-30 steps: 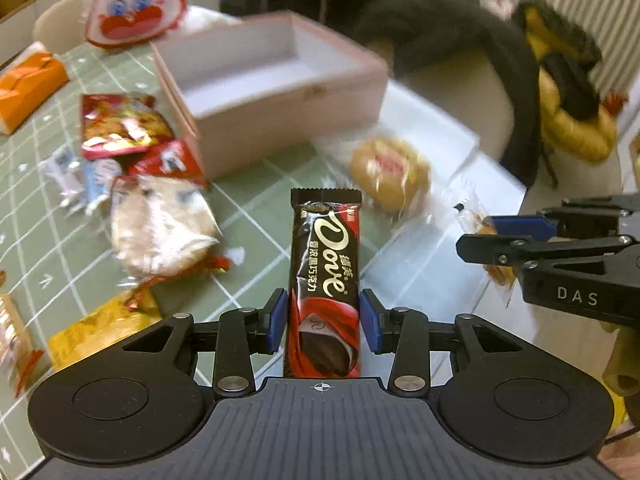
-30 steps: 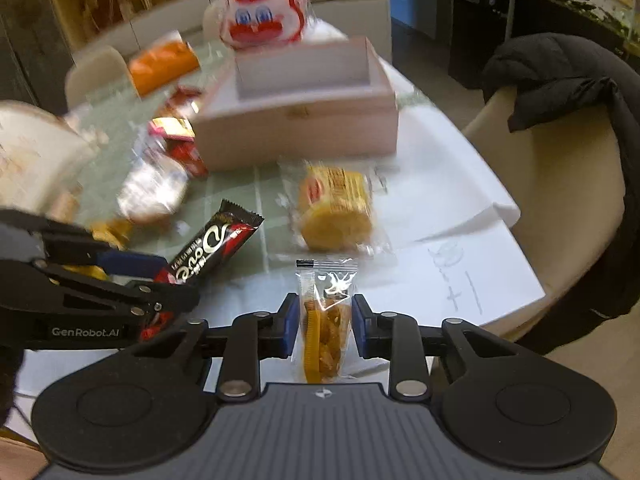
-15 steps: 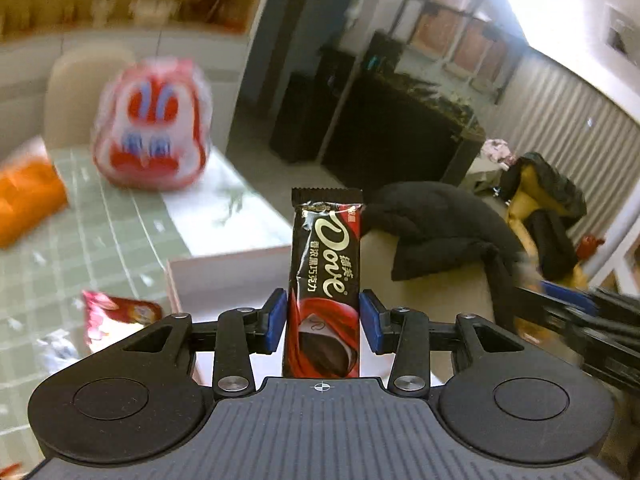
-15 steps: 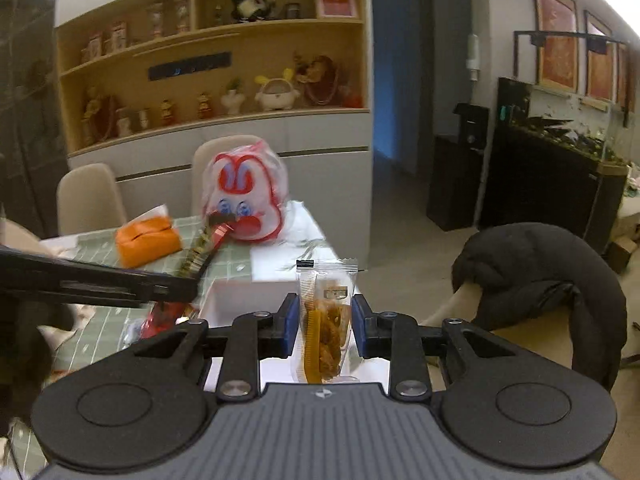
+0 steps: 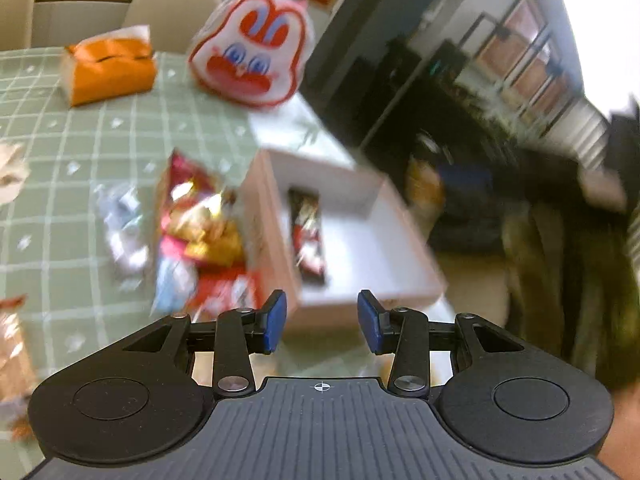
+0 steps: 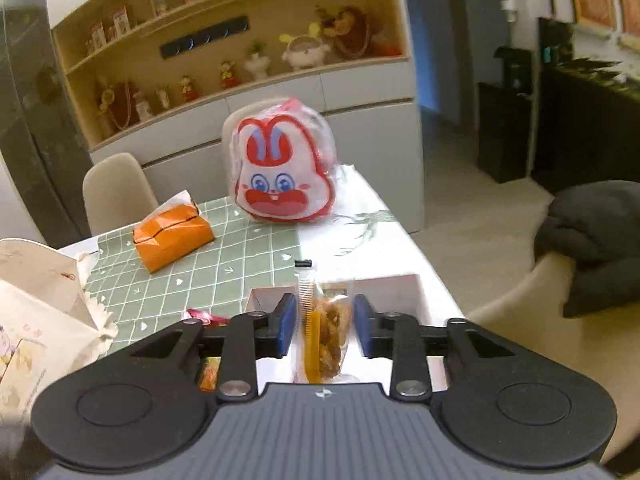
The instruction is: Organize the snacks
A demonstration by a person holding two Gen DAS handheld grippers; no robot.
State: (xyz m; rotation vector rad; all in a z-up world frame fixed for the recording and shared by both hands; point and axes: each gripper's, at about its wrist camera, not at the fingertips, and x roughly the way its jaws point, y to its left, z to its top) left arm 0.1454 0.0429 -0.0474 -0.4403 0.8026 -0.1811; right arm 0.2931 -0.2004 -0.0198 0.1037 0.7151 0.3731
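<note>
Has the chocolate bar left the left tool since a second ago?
Yes. The chocolate bar now lies inside the box, by its left wall; left tool empty.

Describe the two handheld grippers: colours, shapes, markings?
Both alike: the left gripper and right gripper have matte black bodies, ribbed grey centre plates with a small crosshair mark, round black discs either side, silver pivot screws, and blue pads on black fingers.

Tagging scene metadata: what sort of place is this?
Probably a home dining room: a dining table with chairs, a wall shelf of figurines, and snack packets beside an open box.
</note>
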